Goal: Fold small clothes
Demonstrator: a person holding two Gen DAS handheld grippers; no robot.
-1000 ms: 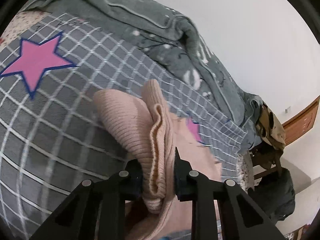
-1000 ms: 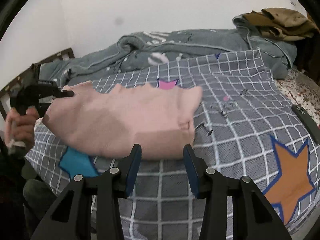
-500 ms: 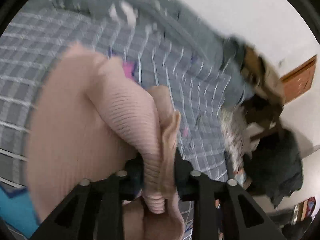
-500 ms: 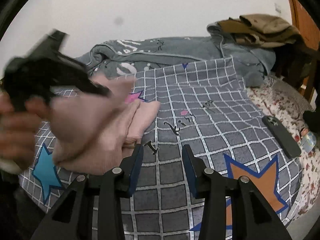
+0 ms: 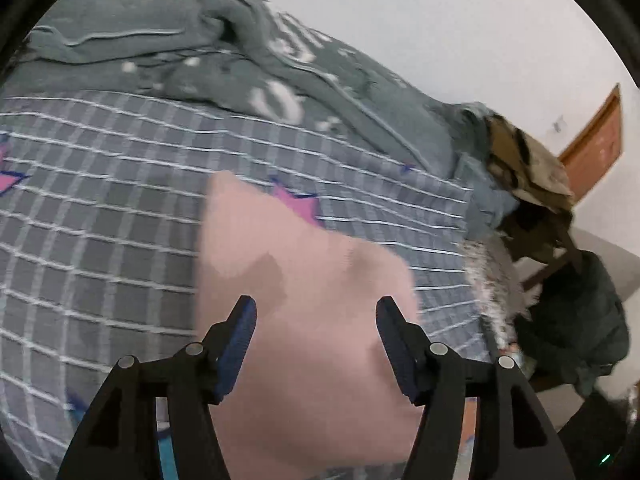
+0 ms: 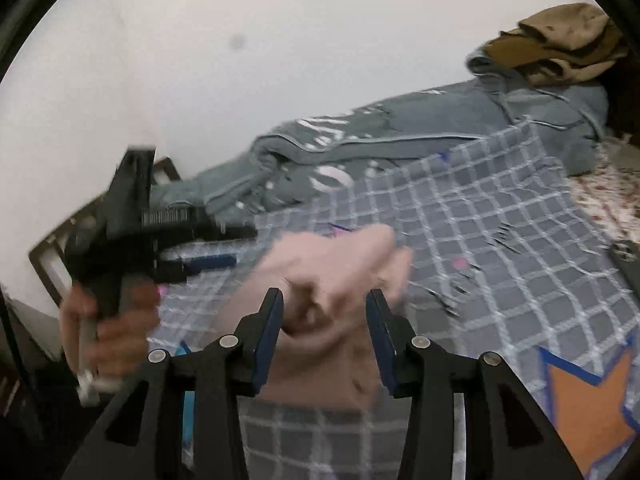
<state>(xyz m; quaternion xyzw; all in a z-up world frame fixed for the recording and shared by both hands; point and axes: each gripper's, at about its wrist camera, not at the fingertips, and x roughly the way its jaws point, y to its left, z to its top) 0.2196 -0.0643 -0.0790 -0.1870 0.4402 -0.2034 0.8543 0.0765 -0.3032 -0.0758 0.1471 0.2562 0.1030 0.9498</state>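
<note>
A pink knit garment (image 5: 304, 300) lies bunched on the grey checked bedspread (image 5: 100, 220). My left gripper (image 5: 314, 312) is open and empty just above it, jaws wide apart. In the right wrist view the same garment (image 6: 332, 272) lies folded over in a heap in front of my right gripper (image 6: 324, 304), which is open and empty. The left gripper (image 6: 224, 246) also shows there at the left, held in a hand, its tips by the garment's left edge. Both views are blurred by motion.
A grey blanket (image 5: 240, 60) is heaped along the wall behind the bedspread. Brown clothes (image 6: 560, 40) lie piled at the far right end. A dark phone (image 6: 628, 260) lies near the bed's right edge. A dark bundle (image 5: 572, 320) sits beside the bed.
My left gripper has let go of the pink garment and opened wide. The garment has dropped onto the bedspread in a heap. My right gripper stays open and has moved closer to it.
</note>
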